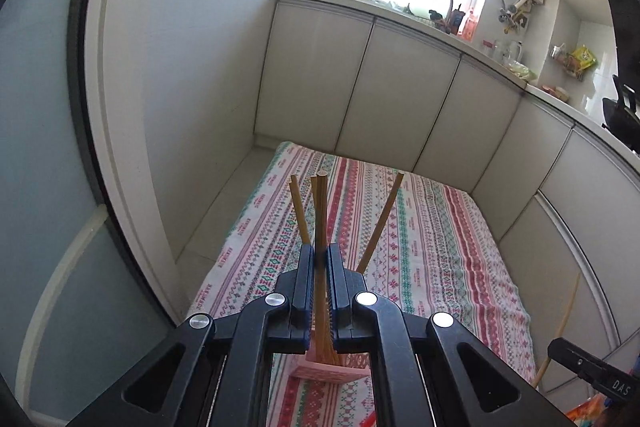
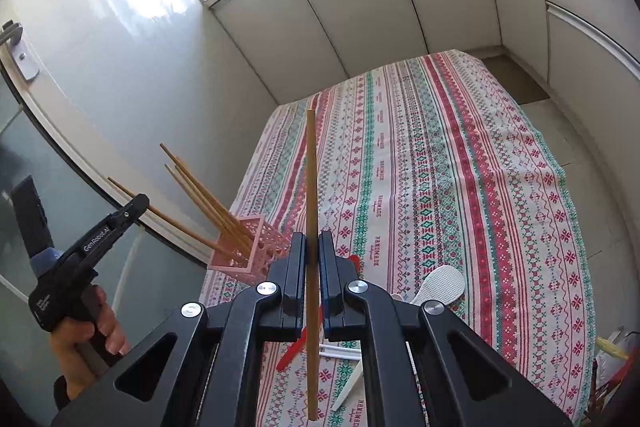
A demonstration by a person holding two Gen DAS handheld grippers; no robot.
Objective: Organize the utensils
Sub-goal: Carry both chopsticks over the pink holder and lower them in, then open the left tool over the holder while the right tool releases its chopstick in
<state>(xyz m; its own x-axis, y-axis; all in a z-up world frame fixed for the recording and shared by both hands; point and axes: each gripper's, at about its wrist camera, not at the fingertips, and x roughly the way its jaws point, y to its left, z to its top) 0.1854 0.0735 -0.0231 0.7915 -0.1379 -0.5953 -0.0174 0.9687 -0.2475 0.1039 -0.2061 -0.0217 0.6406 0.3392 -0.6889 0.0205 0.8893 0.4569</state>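
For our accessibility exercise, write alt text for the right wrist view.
The right gripper clamps one upright wooden chopstick above a patterned tablecloth. At left, a pink holder contains more chopsticks, near the left gripper.

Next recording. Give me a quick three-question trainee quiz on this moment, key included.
1. True or false: the right hand-held gripper is empty.
2. What colour is the holder with sticks in it? A pink, B blue, C black.
3. Fill in: the white rice paddle lies on the striped ____.

Key: 1 false, it grips a chopstick; 2 A; 3 tablecloth.
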